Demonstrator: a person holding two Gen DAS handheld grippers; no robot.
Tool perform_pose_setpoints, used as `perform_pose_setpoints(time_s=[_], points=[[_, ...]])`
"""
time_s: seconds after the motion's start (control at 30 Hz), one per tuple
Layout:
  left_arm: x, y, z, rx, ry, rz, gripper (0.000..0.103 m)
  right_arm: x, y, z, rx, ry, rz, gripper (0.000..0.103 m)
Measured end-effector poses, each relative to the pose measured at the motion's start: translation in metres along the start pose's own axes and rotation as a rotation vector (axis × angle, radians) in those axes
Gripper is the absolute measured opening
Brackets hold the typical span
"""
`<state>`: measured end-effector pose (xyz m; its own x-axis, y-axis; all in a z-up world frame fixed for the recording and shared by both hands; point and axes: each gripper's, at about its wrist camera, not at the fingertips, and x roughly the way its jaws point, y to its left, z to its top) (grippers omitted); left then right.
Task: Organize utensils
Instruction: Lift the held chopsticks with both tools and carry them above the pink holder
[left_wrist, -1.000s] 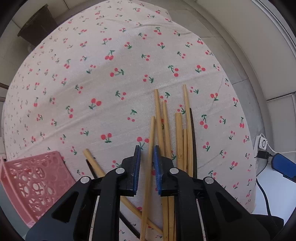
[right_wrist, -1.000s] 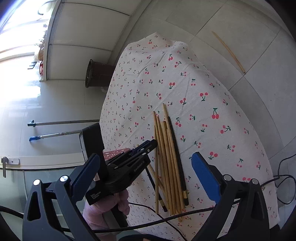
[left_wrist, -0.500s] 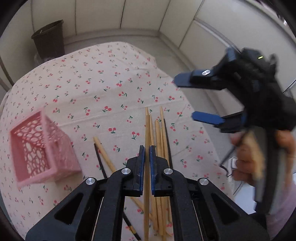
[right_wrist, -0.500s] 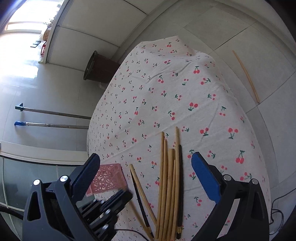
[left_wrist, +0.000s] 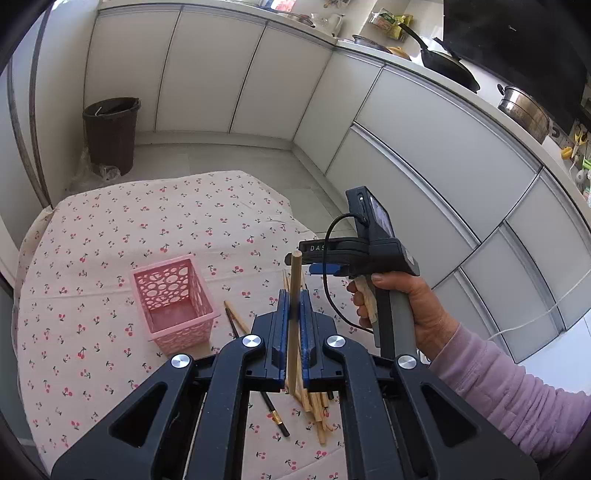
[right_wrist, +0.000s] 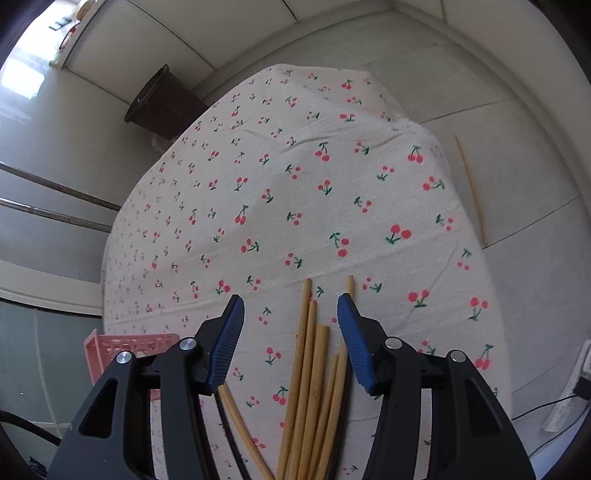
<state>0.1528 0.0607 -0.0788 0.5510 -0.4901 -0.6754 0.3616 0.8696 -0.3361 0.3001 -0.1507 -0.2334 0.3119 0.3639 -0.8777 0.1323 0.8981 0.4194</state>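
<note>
Desk, covered by a cherry-print cloth, bearing the pink basket and, to its right, the loose chopstick pile. Kitchen cabinets behind; one stray stick lies on the floor beyond the desk's edge.

Right gripper, held in the person's right hand, hangs over the pile with its fingers half spread and closing; several chopsticks lie between them, none yet pinched.

Left gripper has its fingers pressed together on a single bamboo chopstick, now clear of the desk, its free end standing above the fingertips.

Change: a second earlier the left fingers straddled this chopstick while it lay in the pile; it has since been clamped and raised, bringing basket and cabinets into view. The right fingers, then fully spread, have begun to narrow. One utensil is thus in transit, judged bound for the basket, which looks empty, while the next pick is under way.
</note>
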Motion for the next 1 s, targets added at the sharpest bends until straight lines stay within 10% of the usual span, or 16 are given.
perform_pose_setpoints(time_s=[0.23, 0.33, 1.0], points=[[-0.017, 0.008, -0.004, -0.02, -0.005, -0.004, 0.005, 0.032, 0.005, 0.002, -0.08, 0.045, -0.189, 0.039], [-0.018, 0.009, -0.005, -0.019, -0.007, -0.002, 0.005, 0.033, 0.011, 0.002, -0.097, 0.039, -0.191, 0.005], [-0.078, -0.001, -0.002, -0.091, -0.204, 0.075, 0.005, -0.157, 0.049, -0.081, -0.229, -0.315, -0.053, 0.005]])
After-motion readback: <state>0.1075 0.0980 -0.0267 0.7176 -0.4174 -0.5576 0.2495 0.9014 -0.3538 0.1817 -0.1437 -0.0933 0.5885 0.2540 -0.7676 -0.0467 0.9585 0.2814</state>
